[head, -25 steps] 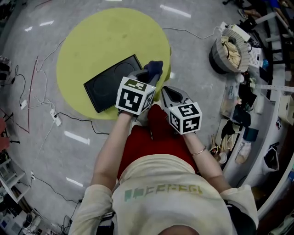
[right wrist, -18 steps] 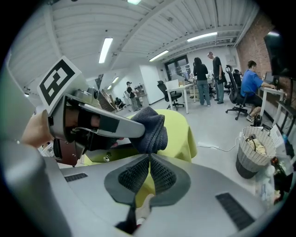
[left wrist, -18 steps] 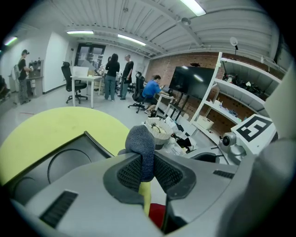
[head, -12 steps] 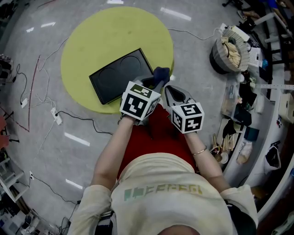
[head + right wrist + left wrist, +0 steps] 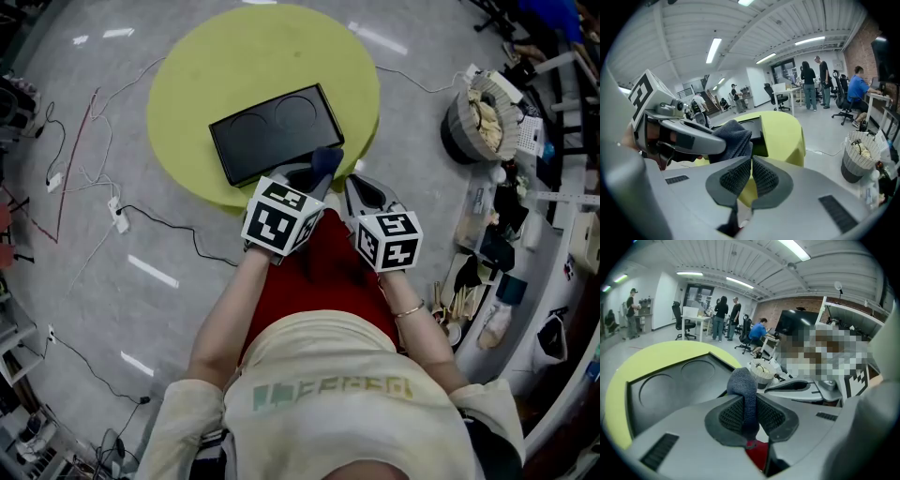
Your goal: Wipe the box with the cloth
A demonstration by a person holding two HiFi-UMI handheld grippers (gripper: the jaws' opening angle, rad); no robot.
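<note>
Broadly, the room is an open workshop with a polished grey floor (image 5: pixel 141 281), thin cables trailing across it to the left of both grippers. People stand and sit at desks (image 5: pixel 813 79) far beyond the jaws. A round grey waste basket (image 5: pixel 473 117) stuffed with pale scraps stands on the floor well off to the right of the right gripper.

A round yellow-green table (image 5: pixel 206 66) fills the space ahead of the grippers. On it lies the flat black rectangular box (image 5: pixel 277 131), just ahead of the left gripper (image 5: pixel 309 176). Its long axis runs crosswise to the jaws, left to right, with the right end angled slightly farther away. One long edge faces the grippers. Two shallow round recesses sit side by side along that axis in its top face.

The left gripper is clamped on a dark blue-grey knitted cloth (image 5: pixel 743 385), which is pinched between the ribbed pads. A rounded bunch of it rises above the fingertips, close to the box's near edge; whether it touches the box cannot be told.

The right gripper (image 5: pixel 751 176) sits just to the right of the left one, slightly farther back from the table. Its jaws are pressed together with nothing between them.
</note>
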